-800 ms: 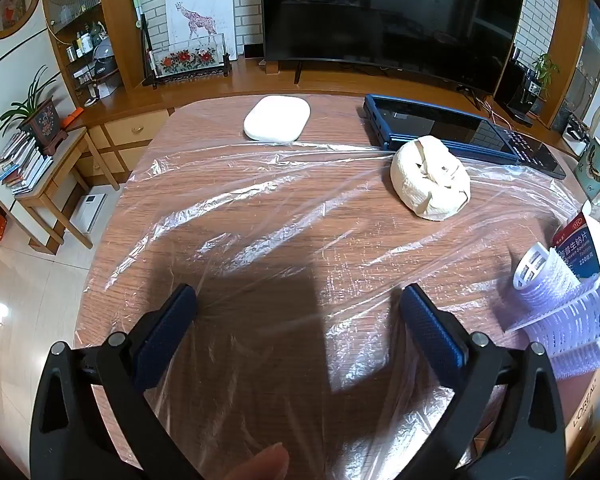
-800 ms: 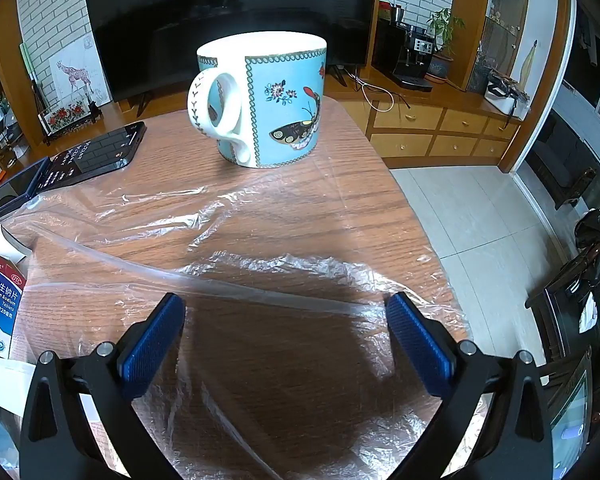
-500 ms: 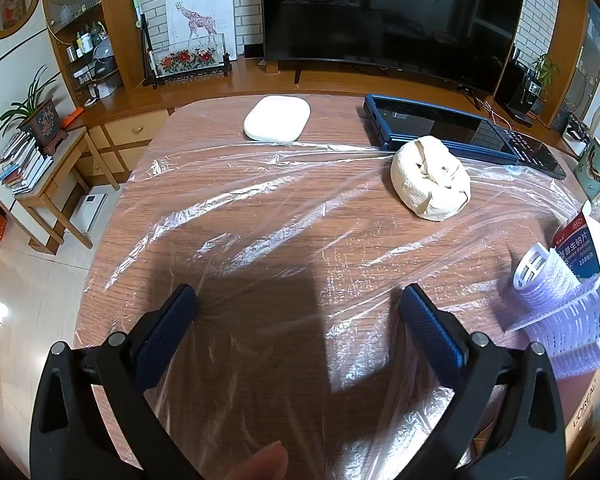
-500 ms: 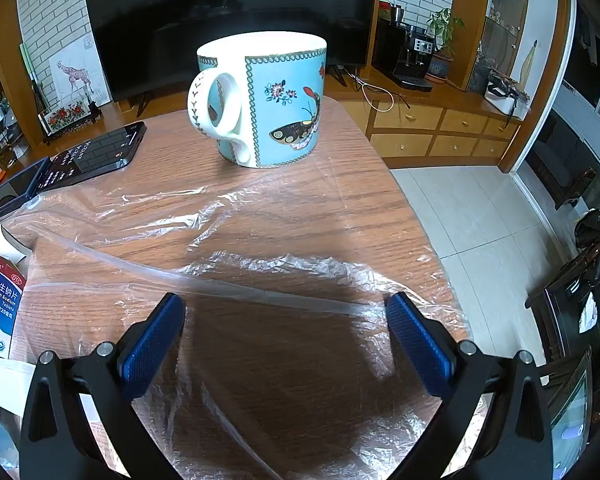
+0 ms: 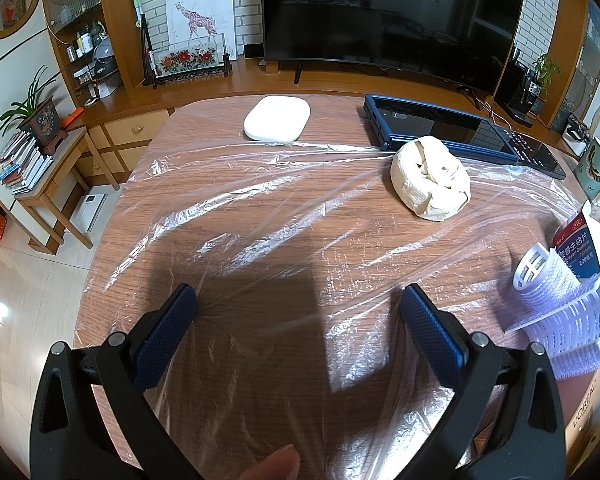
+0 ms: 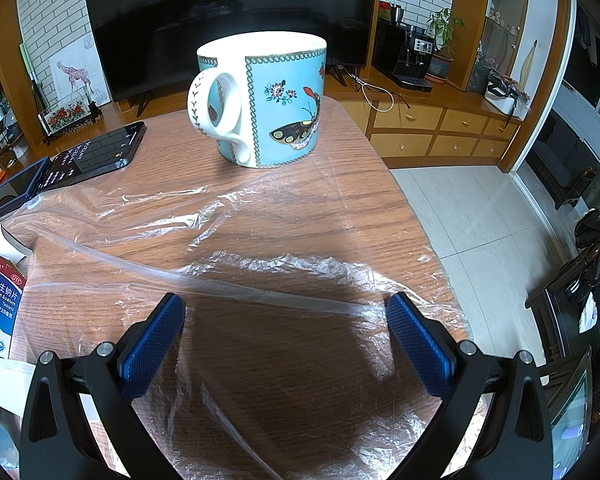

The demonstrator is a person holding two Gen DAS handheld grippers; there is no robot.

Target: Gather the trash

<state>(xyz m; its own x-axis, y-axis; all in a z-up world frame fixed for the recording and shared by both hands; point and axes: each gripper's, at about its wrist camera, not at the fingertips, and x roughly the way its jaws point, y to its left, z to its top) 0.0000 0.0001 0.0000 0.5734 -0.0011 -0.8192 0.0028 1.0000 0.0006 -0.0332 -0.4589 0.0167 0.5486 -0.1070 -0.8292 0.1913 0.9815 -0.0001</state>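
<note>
Your left hand-held gripper (image 5: 298,304) hangs just above the counter (image 5: 328,108) with its jaws spread wide and nothing between them; under it lies only the clear plastic sheet (image 5: 260,216) that covers most of the wood. Your right hand-held gripper (image 6: 286,316) is just as wide open and just as empty, over the same sheet (image 6: 260,272), whose crinkled edge runs across between the blue pads (image 6: 152,344). Take the mug (image 6: 268,100) as your landmark: it stands upright at the far edge of the counter, handle toward you, just beyond the sheet's far edge. Left of the mug lies the dark phone (image 6: 92,152), flat on bare wood. Nearer you and further left of the mug sits the pill box (image 6: 0,304), at the frame's edge. In the left view, the mug (image 5: 598,168) shows at the far right; left of it the crumpled paper wad (image 5: 430,178) rests on the sheet, touching the phone (image 5: 460,132) behind it. Further left of the mug a white pad (image 5: 278,118) lies on bare wood. Nearer you from the mug, beside the pill box (image 5: 576,252), lie the white hair rollers (image 5: 564,304).
</note>
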